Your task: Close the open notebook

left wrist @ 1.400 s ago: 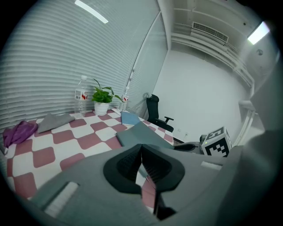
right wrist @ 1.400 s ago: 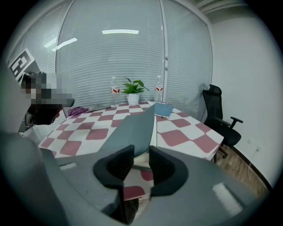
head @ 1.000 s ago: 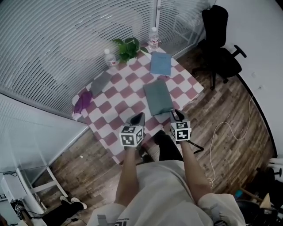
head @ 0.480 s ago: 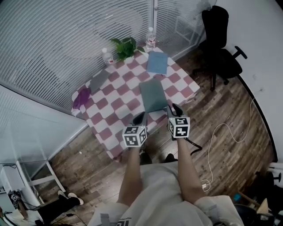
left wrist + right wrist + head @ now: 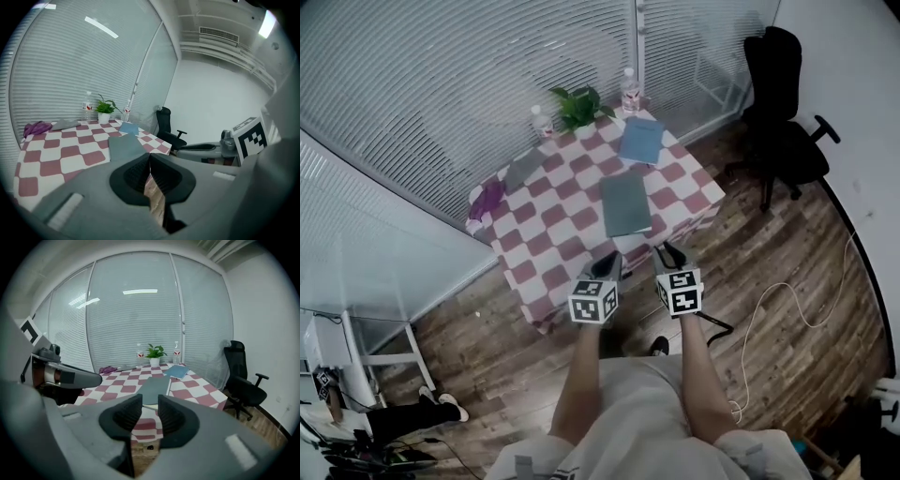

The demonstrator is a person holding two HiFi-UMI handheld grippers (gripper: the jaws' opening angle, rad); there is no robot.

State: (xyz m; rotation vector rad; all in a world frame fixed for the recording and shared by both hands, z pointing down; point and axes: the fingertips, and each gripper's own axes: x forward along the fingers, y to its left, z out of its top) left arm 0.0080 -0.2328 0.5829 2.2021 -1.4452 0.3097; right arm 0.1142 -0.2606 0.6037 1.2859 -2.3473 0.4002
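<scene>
The grey-green notebook (image 5: pixel 625 204) lies closed and flat on the checked table (image 5: pixel 562 239), near its front right side; it also shows in the left gripper view (image 5: pixel 124 145) and the right gripper view (image 5: pixel 154 387). Both grippers hang over the wooden floor, short of the table's front edge and apart from the notebook. My left gripper (image 5: pixel 609 262) (image 5: pixel 149 157) has its pads meeting at the tips and nothing held. My right gripper (image 5: pixel 667 251) (image 5: pixel 150 401) keeps a gap between its pads, with nothing in it.
A blue notebook (image 5: pixel 641 140) lies at the table's far right. A potted plant (image 5: pixel 578 103), two bottles (image 5: pixel 542 122) (image 5: pixel 629 86), a grey cloth (image 5: pixel 523 169) and a purple cloth (image 5: pixel 487 199) sit along the far side. A black office chair (image 5: pixel 783 103) stands right; a white cable (image 5: pixel 787 300) trails on the floor.
Both grippers have drawn back from the table's front edge to over the floor, away from the closed notebook. The notebook has not moved.
</scene>
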